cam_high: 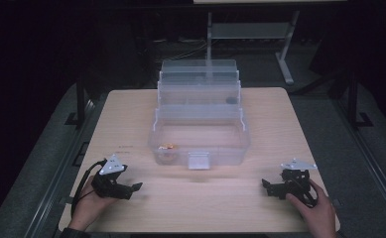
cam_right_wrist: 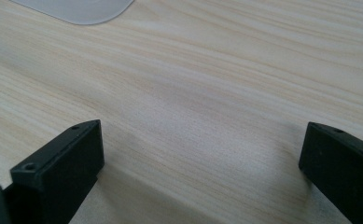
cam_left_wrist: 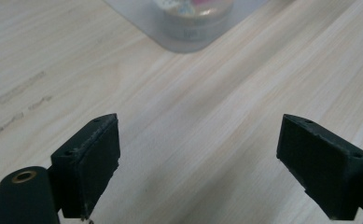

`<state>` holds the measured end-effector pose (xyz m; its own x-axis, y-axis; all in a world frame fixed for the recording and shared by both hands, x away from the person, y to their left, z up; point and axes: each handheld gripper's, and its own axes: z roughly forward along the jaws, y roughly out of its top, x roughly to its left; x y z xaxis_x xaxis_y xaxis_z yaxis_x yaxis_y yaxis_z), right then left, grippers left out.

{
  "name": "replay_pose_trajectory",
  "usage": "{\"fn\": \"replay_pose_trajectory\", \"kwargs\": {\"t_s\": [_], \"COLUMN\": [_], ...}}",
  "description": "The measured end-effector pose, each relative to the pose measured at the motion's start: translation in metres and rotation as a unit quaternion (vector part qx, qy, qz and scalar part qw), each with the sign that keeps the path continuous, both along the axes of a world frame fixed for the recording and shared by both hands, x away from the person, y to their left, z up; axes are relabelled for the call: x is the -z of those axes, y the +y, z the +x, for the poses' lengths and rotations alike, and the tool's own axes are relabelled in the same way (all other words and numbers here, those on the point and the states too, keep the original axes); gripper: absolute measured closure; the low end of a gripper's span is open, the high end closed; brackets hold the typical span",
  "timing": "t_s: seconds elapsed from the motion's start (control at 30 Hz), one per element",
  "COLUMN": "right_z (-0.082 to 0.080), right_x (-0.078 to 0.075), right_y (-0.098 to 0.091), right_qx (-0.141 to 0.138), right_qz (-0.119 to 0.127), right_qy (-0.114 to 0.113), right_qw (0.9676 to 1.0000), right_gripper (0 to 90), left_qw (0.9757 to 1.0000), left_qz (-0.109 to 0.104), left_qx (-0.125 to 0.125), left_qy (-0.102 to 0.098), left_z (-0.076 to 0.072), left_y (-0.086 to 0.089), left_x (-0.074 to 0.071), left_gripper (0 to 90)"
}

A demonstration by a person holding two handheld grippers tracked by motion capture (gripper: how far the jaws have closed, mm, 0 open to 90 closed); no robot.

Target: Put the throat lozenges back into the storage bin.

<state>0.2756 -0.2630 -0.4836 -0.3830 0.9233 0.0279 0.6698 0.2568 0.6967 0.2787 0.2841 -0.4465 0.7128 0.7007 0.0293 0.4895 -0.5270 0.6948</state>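
Pale wood grain covers the table (cam_high: 200,198), where 2 tools rest near the front edge, each in a hand. The left tool (cam_high: 131,188) and the right tool (cam_high: 267,186) both stand released, jaws wide apart over bare wood, grasping nothing. Between them and farther back sits a clear plastic tiered box (cam_high: 199,144), opened in steps. Its lowest bin holds a small orange-topped round container (cam_high: 167,147). The left gripper view shows that container (cam_left_wrist: 195,21) closer, its label too blurred to read.
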Motion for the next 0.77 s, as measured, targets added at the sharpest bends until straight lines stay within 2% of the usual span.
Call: {"fn": "replay_pose_trajectory", "kwargs": {"t_s": [0.17, 0.37, 0.5, 0.57, 0.77], "right_z": [0.000, 0.000, 0.000, 0.000, 0.000], "right_x": [0.000, 0.000, 0.000, 0.000, 0.000], "right_y": [0.000, 0.000, 0.000, 0.000, 0.000], "right_qx": [0.000, 0.000, 0.000, 0.000, 0.000], "right_qz": [0.000, 0.000, 0.000, 0.000, 0.000], "right_qy": [0.000, 0.000, 0.000, 0.000, 0.000], "right_qw": [1.0000, 1.0000, 1.0000, 1.0000, 1.0000], "right_gripper": [0.0, 0.0, 0.0, 0.0, 0.0], "left_qw": [0.9999, 0.9997, 0.9999, 0.9998, 0.9998], "left_qz": [0.011, 0.009, -0.008, -0.019, -0.019], "left_qx": [-0.002, -0.007, -0.005, -0.001, -0.001], "left_qy": [0.010, 0.020, 0.009, -0.004, -0.003], "left_z": [-0.002, -0.004, -0.007, -0.009, -0.009], "left_y": [0.002, 0.007, 0.010, 0.013, 0.013], "left_x": [0.011, 0.021, 0.025, 0.028, 0.028], "left_gripper": [12.3, 12.2, 12.1, 12.0, 12.0]}}
